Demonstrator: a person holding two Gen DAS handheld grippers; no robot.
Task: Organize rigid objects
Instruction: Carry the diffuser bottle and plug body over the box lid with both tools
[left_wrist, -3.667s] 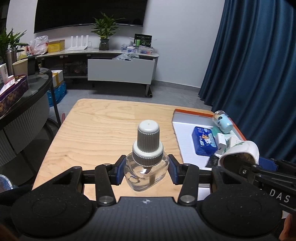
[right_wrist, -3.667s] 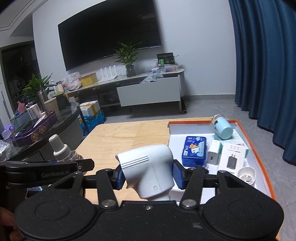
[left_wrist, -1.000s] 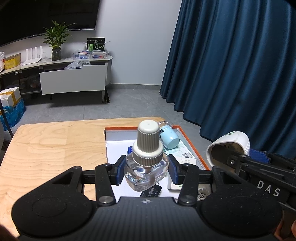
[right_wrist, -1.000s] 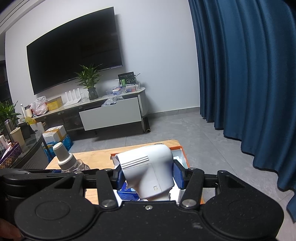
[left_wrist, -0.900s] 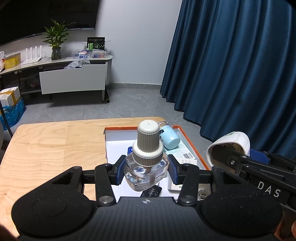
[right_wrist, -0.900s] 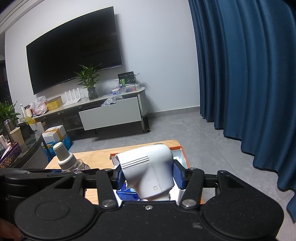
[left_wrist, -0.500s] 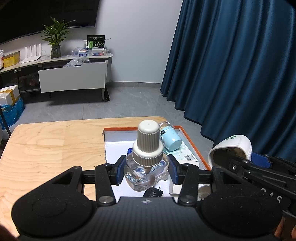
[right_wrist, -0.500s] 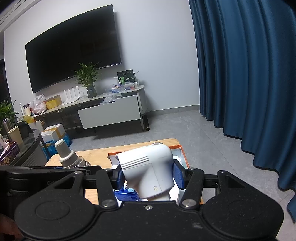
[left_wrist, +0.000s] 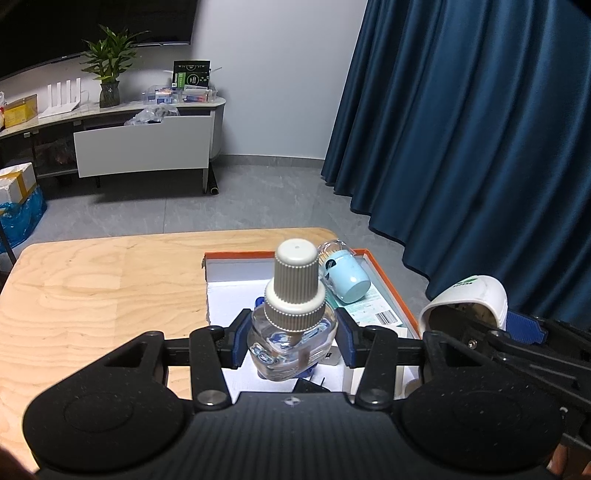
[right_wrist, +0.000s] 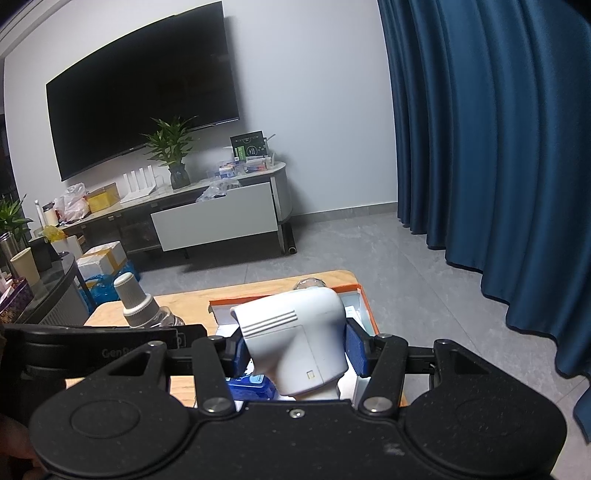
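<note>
My left gripper (left_wrist: 291, 341) is shut on a clear glass refill bottle (left_wrist: 293, 328) with a ribbed grey-white cap, held upright over the near part of an orange-rimmed white tray (left_wrist: 384, 275) on the wooden table (left_wrist: 92, 291). My right gripper (right_wrist: 293, 349) is shut on a white plastic plug-in device (right_wrist: 295, 336), also above the tray (right_wrist: 365, 306). The device (left_wrist: 469, 299) shows at the right in the left wrist view; the bottle (right_wrist: 138, 306) shows at the left in the right wrist view.
In the tray lie a pale blue capped jar (left_wrist: 345, 277), a printed leaflet (left_wrist: 373, 310), a blue box (right_wrist: 251, 387) and small white items. A blue curtain (left_wrist: 480, 147) hangs close on the right. A TV cabinet (left_wrist: 144, 144) stands across the grey floor.
Since the oldest frames both grippers have carried their loads from the table's middle to above the tray. Over the last second the left gripper edged slightly further over it; the right stayed still.
</note>
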